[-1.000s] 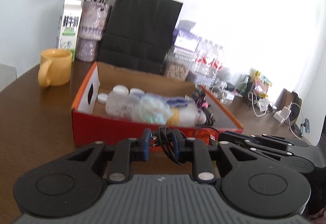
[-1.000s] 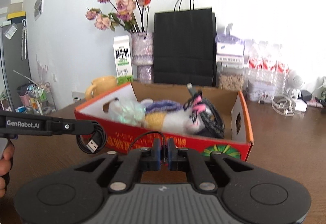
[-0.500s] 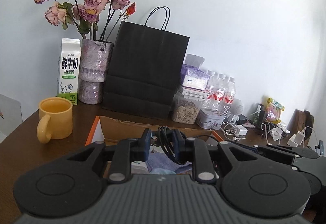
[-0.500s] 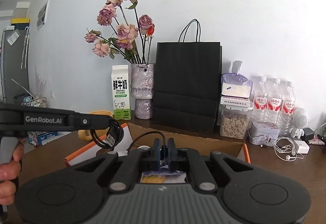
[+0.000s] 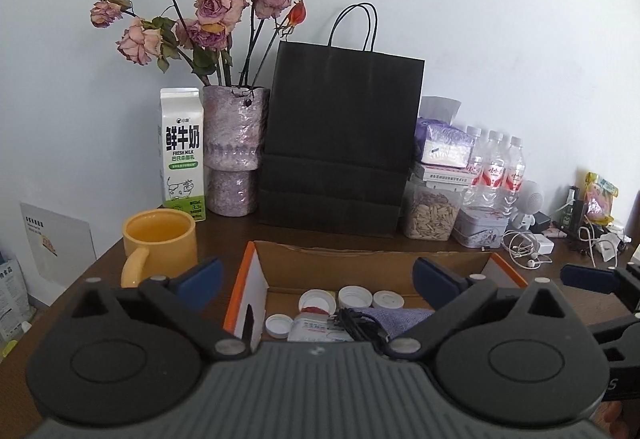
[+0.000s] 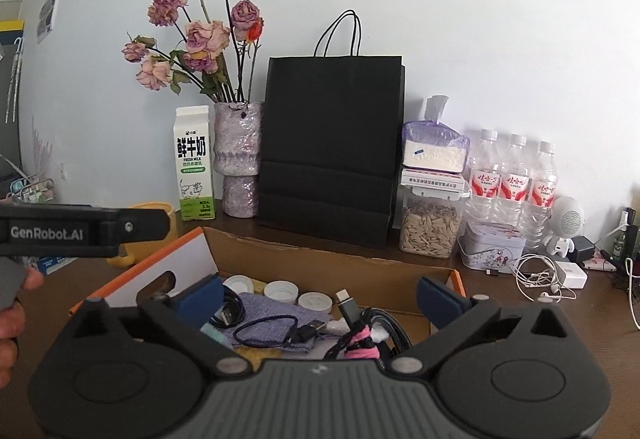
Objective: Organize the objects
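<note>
So both the left gripper (image 5: 316,275) and right gripper (image 6: 320,293) have just been opening, nothing between the jaws, and the black cable (image 6: 280,331) lies in the orange box (image 6: 458,281) right below them, while earphones (image 6: 536,273) off to the right look left to sort

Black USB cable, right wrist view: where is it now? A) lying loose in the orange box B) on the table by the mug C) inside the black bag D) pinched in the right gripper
A: the black USB cable lies on the purple cloth inside the orange box, and the right gripper stands open above it.
</note>
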`<move>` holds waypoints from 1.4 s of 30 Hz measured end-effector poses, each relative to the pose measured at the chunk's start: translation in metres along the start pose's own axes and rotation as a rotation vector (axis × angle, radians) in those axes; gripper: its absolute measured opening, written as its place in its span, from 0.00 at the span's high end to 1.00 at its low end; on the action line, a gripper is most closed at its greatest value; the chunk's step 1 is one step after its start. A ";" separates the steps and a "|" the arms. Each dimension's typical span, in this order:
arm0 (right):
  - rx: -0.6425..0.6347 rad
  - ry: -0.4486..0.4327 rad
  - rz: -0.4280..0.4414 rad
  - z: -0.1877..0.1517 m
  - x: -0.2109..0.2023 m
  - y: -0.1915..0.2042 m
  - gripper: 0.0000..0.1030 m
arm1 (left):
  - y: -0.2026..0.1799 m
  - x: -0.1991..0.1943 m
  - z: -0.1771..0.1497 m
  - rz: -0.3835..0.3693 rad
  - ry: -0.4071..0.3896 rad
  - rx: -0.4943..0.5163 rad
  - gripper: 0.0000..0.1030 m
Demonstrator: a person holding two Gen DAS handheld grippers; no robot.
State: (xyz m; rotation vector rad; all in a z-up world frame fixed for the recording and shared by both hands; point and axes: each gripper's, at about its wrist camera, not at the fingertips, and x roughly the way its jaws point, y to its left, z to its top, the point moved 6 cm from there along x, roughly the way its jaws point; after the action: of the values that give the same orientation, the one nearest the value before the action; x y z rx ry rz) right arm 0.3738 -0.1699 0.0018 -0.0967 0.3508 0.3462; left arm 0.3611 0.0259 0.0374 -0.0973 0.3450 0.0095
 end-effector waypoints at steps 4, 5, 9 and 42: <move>0.015 0.005 -0.007 -0.006 -0.022 -0.004 0.00 | 0.003 -0.022 -0.005 -0.002 0.004 0.022 0.00; 0.019 0.007 -0.007 -0.009 -0.029 -0.005 0.00 | 0.003 -0.029 -0.007 -0.006 0.009 0.027 0.00; 0.032 0.019 0.003 -0.022 -0.063 -0.004 0.00 | 0.005 -0.058 -0.023 -0.028 0.039 0.049 0.00; 0.081 0.121 0.038 -0.074 -0.136 0.016 0.00 | -0.001 -0.125 -0.091 -0.053 0.170 0.095 0.00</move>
State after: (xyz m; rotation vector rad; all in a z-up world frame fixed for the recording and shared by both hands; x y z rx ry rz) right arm 0.2247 -0.2091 -0.0197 -0.0320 0.4860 0.3638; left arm 0.2129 0.0172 -0.0059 -0.0131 0.5119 -0.0679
